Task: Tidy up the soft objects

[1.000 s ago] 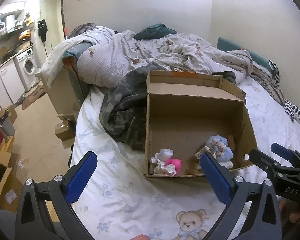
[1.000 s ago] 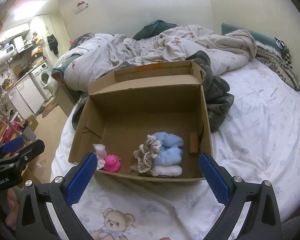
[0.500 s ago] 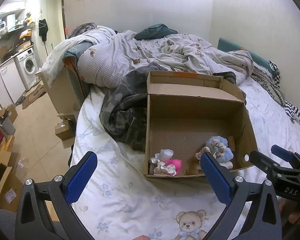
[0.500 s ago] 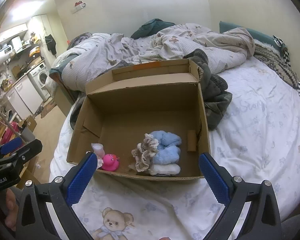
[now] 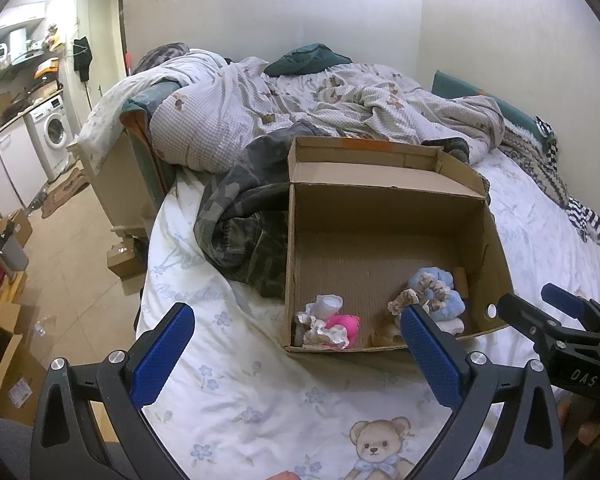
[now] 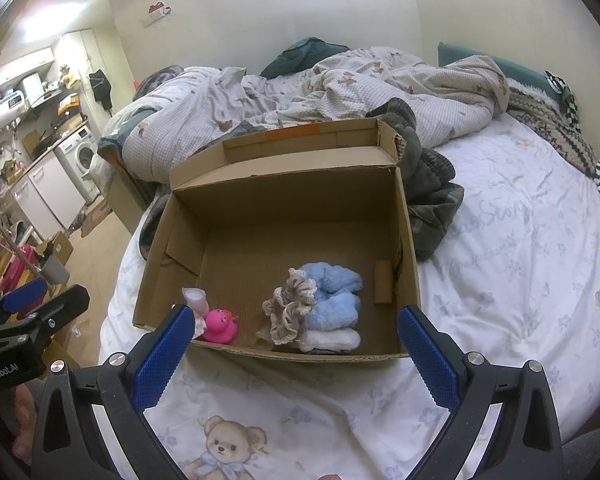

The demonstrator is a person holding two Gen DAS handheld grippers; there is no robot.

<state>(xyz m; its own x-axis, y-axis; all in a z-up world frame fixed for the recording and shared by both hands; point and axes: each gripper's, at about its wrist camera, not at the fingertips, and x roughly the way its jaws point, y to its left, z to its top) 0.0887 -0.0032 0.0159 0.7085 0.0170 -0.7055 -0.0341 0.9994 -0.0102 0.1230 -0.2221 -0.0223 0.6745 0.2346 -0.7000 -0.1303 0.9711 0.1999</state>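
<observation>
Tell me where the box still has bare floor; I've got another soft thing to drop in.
The cardboard box is bare across its back half and middle, behind the pink duck and blue fluffy pieces. The front wall is crowded: duck left, lace scrunchie and fluff right.

- The box is matt brown corrugated cardboard, its floor ribbed.
- The pink duck looks like smooth, slightly glossy rubber or plastic.
- The blue bundles are fluffy, fuzzy cloth.
- The scrunchie is frilled beige fabric.
- The bedsheet is soft printed cloth.
- The gripper pads are textured blue, on matt black plastic arms.
</observation>
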